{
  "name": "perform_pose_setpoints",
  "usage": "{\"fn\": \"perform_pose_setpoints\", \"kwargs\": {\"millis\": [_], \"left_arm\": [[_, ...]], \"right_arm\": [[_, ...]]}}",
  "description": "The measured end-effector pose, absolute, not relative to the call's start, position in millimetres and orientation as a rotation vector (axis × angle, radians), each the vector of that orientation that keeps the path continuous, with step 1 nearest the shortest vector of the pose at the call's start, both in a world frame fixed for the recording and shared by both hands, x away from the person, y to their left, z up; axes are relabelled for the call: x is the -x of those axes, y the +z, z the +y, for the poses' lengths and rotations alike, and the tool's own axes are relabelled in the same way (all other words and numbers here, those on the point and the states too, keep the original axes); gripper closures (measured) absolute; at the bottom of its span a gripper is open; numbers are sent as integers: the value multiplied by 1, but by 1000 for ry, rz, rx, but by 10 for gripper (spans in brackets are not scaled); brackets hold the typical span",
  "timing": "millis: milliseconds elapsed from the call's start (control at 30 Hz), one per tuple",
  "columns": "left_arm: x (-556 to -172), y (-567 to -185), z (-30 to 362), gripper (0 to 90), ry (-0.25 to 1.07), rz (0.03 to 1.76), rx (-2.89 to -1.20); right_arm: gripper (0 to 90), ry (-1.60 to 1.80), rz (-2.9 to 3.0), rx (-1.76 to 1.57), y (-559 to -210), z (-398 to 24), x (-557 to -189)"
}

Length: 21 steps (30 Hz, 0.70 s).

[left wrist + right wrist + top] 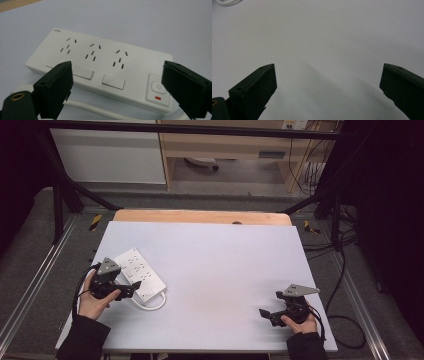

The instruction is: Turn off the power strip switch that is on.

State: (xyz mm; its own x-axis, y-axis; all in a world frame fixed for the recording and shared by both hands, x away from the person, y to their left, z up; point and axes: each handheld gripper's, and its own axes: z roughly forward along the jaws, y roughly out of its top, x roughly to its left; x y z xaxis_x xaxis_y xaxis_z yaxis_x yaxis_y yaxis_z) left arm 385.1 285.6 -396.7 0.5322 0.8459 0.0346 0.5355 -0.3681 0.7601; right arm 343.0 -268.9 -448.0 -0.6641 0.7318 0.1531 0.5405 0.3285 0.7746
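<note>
A white power strip (140, 273) is seen lying flat on the pale counter (225, 270), toward its left side, set at a slant with its far end pointing away and to the left. Three socket groups and three flat rocker switches are shown on its top face in the left gripper view, and a power button (158, 87) with a small red mark below it is placed at the end nearest the right jaw. A white cable (150, 303) is looped out from the near end of the strip and lies curled on the counter just beside it.

The left tool (131, 290) is held low at the near end of the strip, with its tips just beside the button end. Its jaws are spread wide, and nothing is gripped between them; the strip is seen beyond and between them, with no pad pressed on it.

The right tool (263, 313) is held well apart, near the front right corner of the counter. Its jaws are also spread wide over bare counter, and nothing is held.
</note>
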Motion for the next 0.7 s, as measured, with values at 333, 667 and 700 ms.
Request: {"fn": "perform_pose_setpoints", "kwargs": {"millis": [333, 667, 700], "left_arm": [[-389, -403, 283, 207, 575, 1144, -2062], [-389, -406, 285, 315, 573, 1147, -2048], [-389, -406, 286, 329, 569, 1147, -2045]], "right_arm": [[15, 1246, 2369, -1156, -448, -269, -343], [15, 1244, 2372, -1150, -448, -269, -343], [15, 1246, 2372, -1153, -448, -269, -343]]}}
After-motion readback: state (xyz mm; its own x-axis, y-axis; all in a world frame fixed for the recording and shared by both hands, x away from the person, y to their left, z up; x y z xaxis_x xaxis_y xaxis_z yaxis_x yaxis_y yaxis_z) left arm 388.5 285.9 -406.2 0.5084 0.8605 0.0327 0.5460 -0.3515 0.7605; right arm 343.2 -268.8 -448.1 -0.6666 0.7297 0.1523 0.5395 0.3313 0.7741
